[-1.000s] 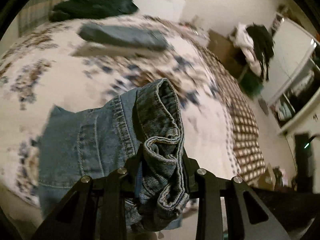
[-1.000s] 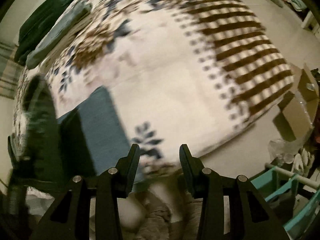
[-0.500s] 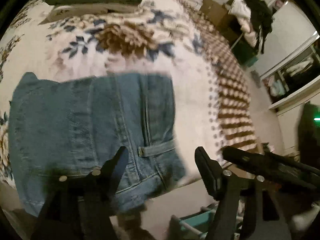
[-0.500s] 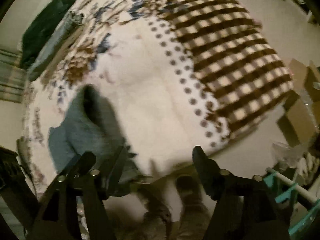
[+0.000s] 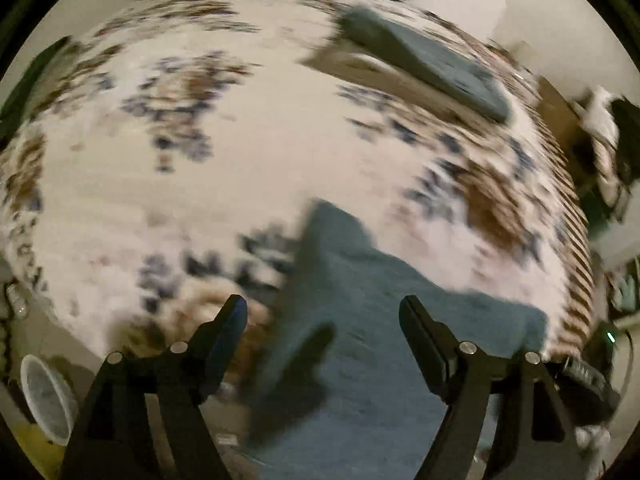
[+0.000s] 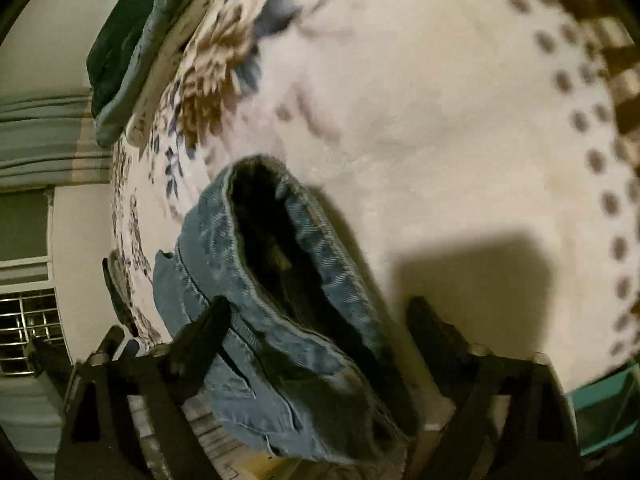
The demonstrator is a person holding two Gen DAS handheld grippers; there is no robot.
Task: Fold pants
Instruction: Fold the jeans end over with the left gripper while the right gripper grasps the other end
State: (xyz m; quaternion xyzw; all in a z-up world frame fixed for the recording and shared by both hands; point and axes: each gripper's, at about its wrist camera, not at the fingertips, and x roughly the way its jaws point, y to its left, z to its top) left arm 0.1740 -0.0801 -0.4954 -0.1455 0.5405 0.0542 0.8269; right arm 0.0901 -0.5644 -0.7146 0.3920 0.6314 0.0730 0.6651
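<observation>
— While both views blur, where are the jeans?

— At the near edge of the bed, partly overhanging. I judge that keeps the waistband reachable.

— Fingers?

— My left gripper is spread, grasping nothing. My right gripper is spread around the waistband, not clamped.

home bedroom | floral bedspread | folded clothes stack (far edge) | curtain

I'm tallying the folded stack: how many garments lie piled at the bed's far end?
3: in the right wrist view, a dark green garment, a grey-blue one beside it, then a cream one. More may be hidden.
</observation>
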